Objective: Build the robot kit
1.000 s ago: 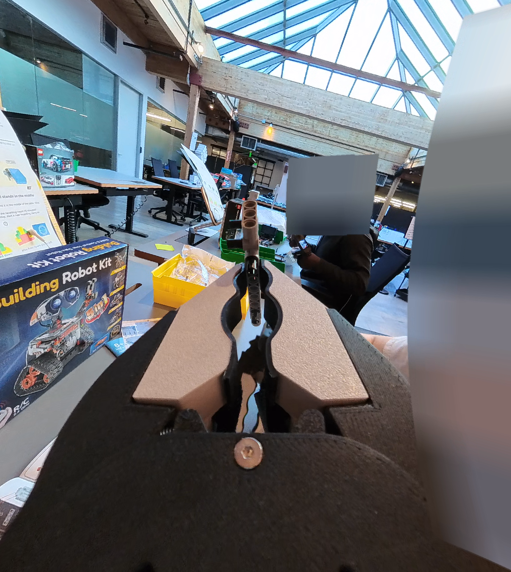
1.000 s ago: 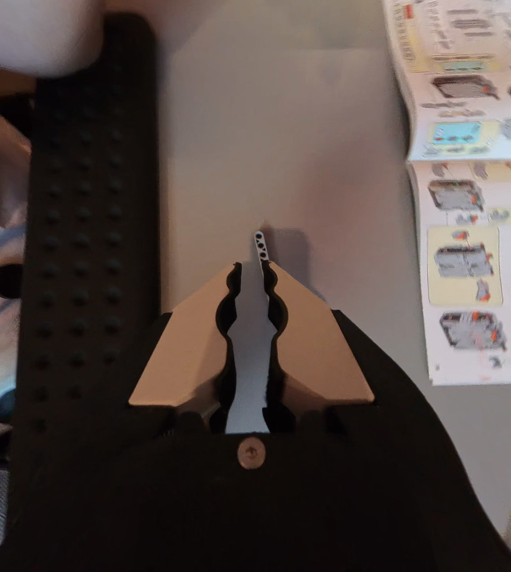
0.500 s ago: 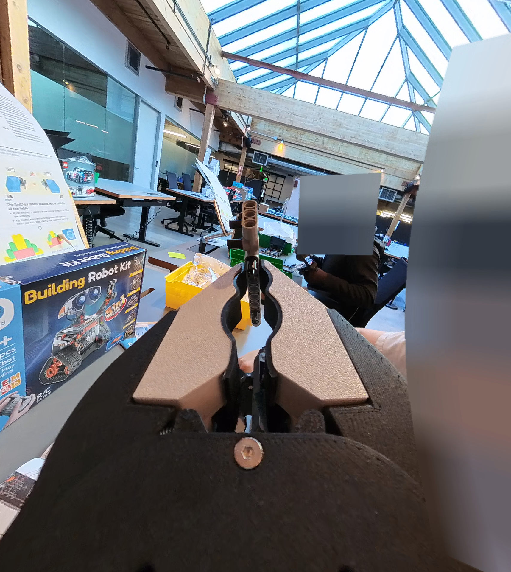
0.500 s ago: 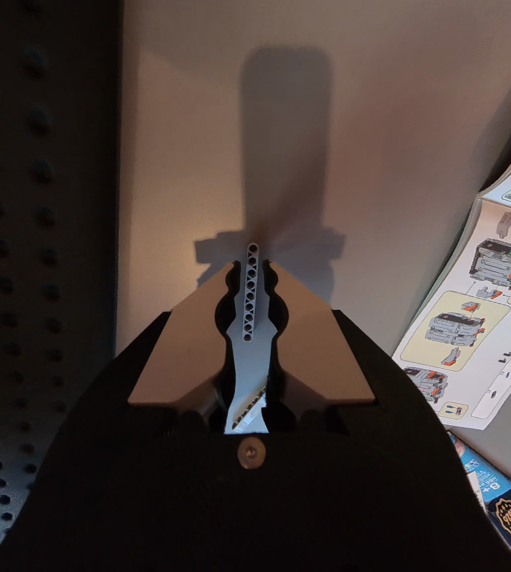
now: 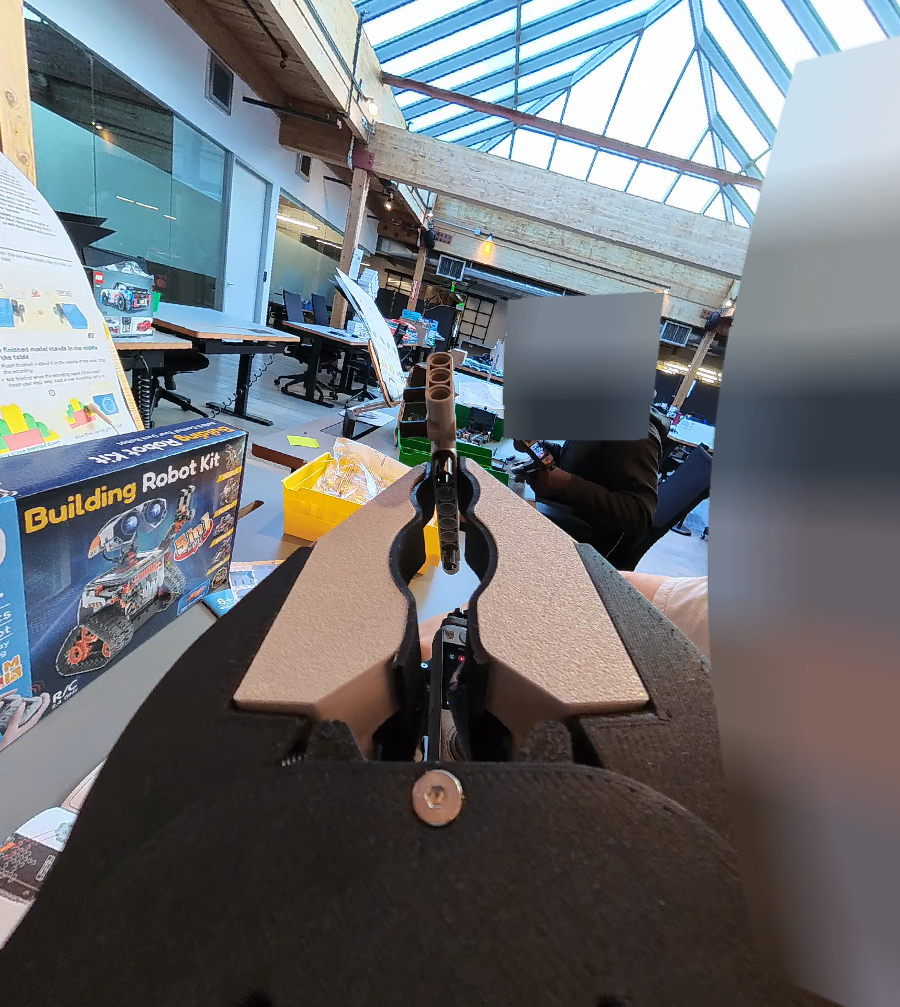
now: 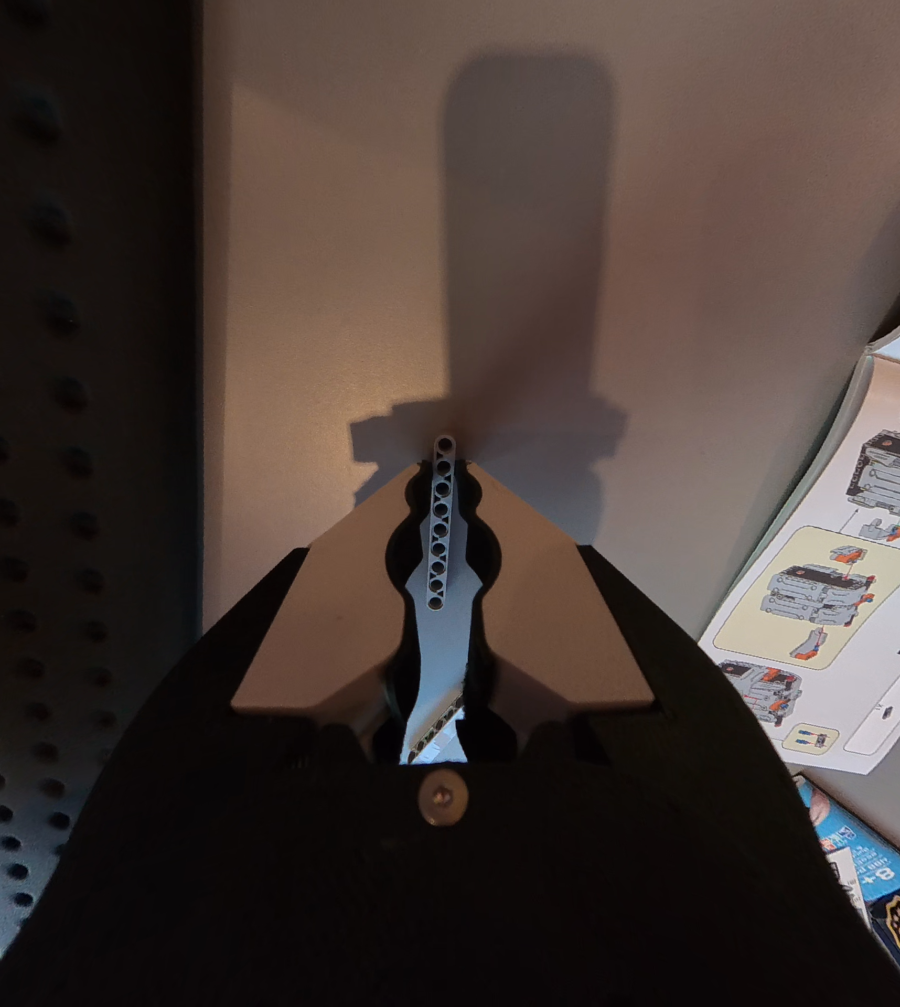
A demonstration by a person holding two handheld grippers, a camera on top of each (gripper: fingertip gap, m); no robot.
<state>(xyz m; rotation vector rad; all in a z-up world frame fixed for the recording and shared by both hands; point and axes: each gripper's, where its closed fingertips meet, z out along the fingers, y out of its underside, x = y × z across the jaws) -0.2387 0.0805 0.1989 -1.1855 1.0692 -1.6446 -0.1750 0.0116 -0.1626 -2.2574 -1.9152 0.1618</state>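
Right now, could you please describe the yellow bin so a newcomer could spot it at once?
Start at the big blue boxed robot kit on the grey table in the left wrist view. Just right of it, behind the left tongs, sits the yellow bin. It is the only yellow container there, holding crinkled clear plastic bags.
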